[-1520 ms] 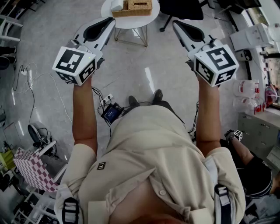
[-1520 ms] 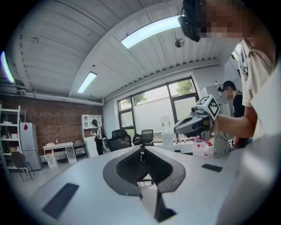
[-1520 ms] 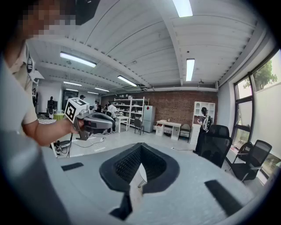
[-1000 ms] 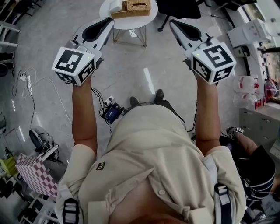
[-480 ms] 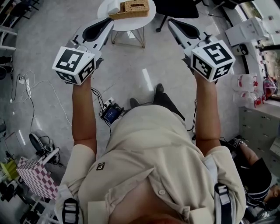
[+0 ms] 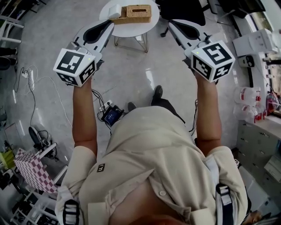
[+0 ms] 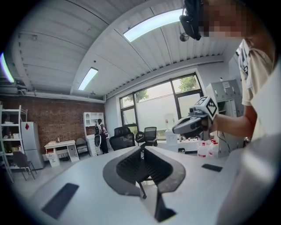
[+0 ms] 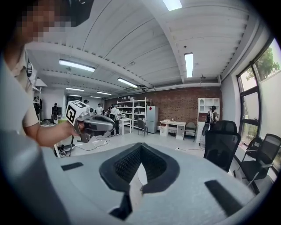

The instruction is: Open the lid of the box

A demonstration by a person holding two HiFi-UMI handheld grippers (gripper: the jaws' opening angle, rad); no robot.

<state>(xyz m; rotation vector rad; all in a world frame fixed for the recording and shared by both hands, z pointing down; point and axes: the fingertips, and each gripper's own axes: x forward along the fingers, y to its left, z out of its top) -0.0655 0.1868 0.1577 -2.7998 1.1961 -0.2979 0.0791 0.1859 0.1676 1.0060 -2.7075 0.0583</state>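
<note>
Left claw (image 6: 109, 24) and right claw (image 6: 174, 24), both pressed together and empty, hang well short of the wicker box (image 6: 137, 14) on the round tabletop (image 6: 131, 27); arriving shut, they could shove it instead of lifting its lid (image 6: 138, 9).

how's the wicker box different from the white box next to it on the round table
The wicker box is tan and woven; the white box is smooth and plain. The wicker box is larger, with a dark slot in its top; the white box shows none. Both sit on the round table.
</note>
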